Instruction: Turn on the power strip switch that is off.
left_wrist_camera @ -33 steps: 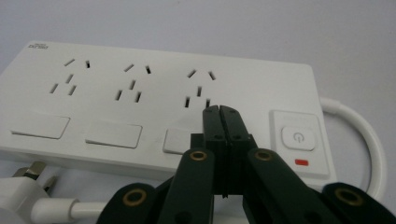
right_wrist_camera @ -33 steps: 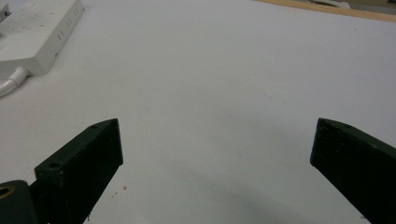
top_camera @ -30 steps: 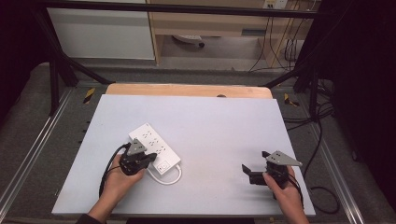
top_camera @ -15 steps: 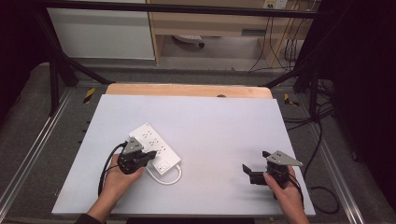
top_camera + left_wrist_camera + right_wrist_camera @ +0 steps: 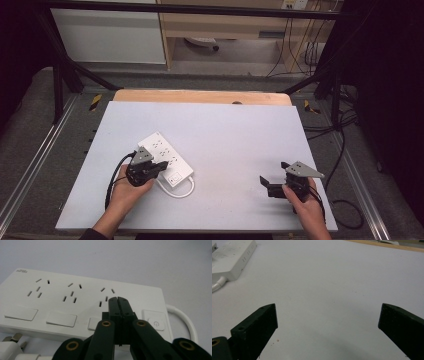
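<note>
Overhead, grey table (image 5: 225, 135) fronts a dim, perhaps cable-strewn floor (image 5: 320, 55).

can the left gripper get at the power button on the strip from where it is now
Probably yes. The left gripper, jaws shut, hangs over the power strip right beside the power button, and nothing lies between them. The right gripper sits far off, open above bare table.

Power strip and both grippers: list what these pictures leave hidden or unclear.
- Power strip, left gripper view: the shut left gripper covers part of the third rocker switch and socket; whether it touches is unclear.
- Plug, same view: cut off by the bottom edge.
- Power strip's far end, right gripper view: cut off at the top left corner.
- Brand mark: too small.
</note>
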`<state>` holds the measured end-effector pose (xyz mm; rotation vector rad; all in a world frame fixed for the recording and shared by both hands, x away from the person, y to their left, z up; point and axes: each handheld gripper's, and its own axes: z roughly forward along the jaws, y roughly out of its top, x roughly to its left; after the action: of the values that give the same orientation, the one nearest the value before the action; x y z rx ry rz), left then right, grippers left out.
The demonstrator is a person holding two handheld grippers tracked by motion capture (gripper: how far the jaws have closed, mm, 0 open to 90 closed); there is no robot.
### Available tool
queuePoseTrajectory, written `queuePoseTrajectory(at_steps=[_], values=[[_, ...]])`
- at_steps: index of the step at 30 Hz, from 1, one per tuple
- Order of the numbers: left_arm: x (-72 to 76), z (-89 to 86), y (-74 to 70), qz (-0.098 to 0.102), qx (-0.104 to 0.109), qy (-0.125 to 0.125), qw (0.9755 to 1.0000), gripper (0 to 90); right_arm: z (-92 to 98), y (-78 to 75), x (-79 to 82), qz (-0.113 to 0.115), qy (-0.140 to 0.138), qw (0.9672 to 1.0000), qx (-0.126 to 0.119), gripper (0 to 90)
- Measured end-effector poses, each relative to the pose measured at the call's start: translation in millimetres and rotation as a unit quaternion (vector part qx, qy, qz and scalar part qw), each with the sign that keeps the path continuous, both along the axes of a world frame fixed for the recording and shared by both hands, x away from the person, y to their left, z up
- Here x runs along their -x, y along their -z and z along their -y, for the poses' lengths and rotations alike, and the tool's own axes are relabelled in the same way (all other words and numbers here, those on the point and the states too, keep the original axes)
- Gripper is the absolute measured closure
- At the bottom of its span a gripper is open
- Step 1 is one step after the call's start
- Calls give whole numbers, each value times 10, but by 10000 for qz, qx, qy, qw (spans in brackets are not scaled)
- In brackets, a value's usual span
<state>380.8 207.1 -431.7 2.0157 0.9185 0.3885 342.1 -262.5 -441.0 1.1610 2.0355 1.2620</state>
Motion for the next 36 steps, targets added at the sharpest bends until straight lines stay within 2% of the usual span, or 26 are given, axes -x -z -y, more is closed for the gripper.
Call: queuePoseTrajectory(at_steps=[6,12,25,36], values=[[-15,3,-14,21,83,-31,10000,900,4,0,0,-5,11,10000,-18,29],[-16,3,-18,48,120,-70,9999,862,5,-2,2,-6,16,10000,-38,28],[-13,14,-43,194,332,-58,9992,722,5,1,0,-1,4,10000,-2,28],[-3,44,-72,278,331,-19,9991,634,6,0,1,-13,4,10000,-16,28]])
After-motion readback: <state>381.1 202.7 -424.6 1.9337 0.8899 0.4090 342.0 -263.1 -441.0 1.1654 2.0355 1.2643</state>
